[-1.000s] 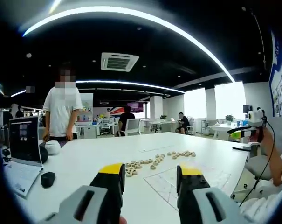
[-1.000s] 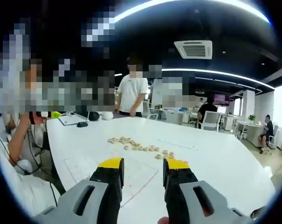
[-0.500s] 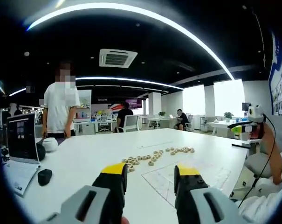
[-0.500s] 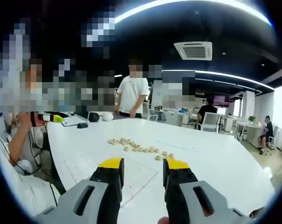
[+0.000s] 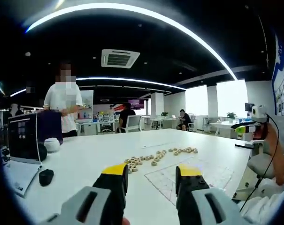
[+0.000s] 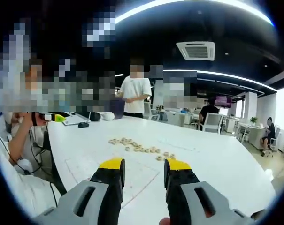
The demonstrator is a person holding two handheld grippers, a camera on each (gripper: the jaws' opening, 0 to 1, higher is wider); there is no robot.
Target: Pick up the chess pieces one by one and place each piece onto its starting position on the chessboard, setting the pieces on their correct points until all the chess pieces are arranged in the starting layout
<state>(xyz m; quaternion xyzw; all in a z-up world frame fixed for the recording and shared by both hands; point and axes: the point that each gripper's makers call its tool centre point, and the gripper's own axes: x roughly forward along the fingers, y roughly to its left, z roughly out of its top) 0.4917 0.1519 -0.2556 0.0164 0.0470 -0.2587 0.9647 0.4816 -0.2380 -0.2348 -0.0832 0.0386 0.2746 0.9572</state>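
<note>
Left gripper view, left to right: laptop point(image 5: 22, 140) and mouse point(image 5: 46, 176) sitting near table point(image 5: 85, 159) left edge, laptop partly cut off by the rim. Left gripper point(image 5: 151, 173) hovering above table, jaws apart, gripping nothing. Pieces point(image 5: 153, 158) lying in a loose curved row mid-table, tan discs, markings too small to read. Board point(image 5: 191, 176) lying flat just this side of the row, faint grid lines on a pale sheet, near corner hidden behind the right jaw. Bare tabletop running wide around both. Far right edge: other gripper point(image 5: 247, 131) showing beyond the table edge.

Right gripper view, left to right: other gripper point(image 6: 52, 117) showing far left, off the table edge. Board point(image 6: 109, 171) lying near the table's point(image 6: 217, 159) close edge, partly covered by jaws. Right gripper point(image 6: 144, 171) hanging over it, jaws spread, gripping nothing. Pieces point(image 6: 142, 148) strung out beyond the board, none on it. Open white surface stretching right.
</note>
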